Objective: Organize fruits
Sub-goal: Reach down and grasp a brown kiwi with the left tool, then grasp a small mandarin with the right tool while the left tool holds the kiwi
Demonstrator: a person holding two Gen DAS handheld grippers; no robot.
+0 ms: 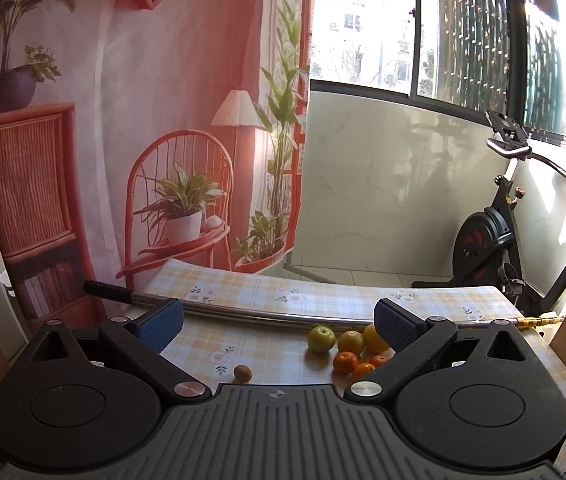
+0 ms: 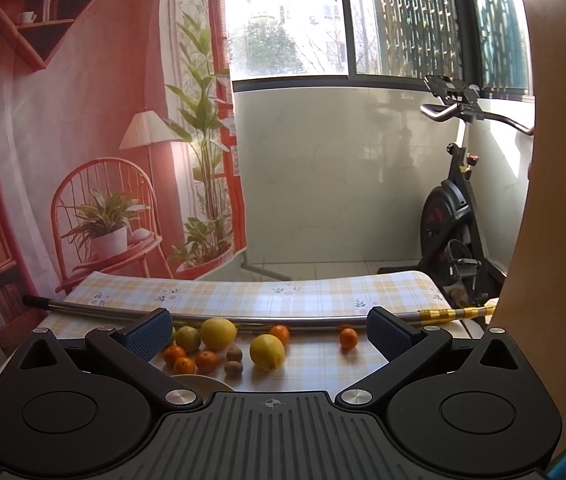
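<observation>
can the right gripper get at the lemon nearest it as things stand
Probably yes. The right gripper is open and empty, and the nearest lemon lies almost straight ahead between its fingers on the checked tablecloth. Two kiwis sit apart to its left, and nothing stands in front of it.

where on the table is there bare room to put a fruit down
Bare cloth lies beyond the metal pole, toward the far table edge, and between the big lemon and the lone tangerine. It is crowded at the left cluster: tangerines, kiwis, the second lemon.
</observation>
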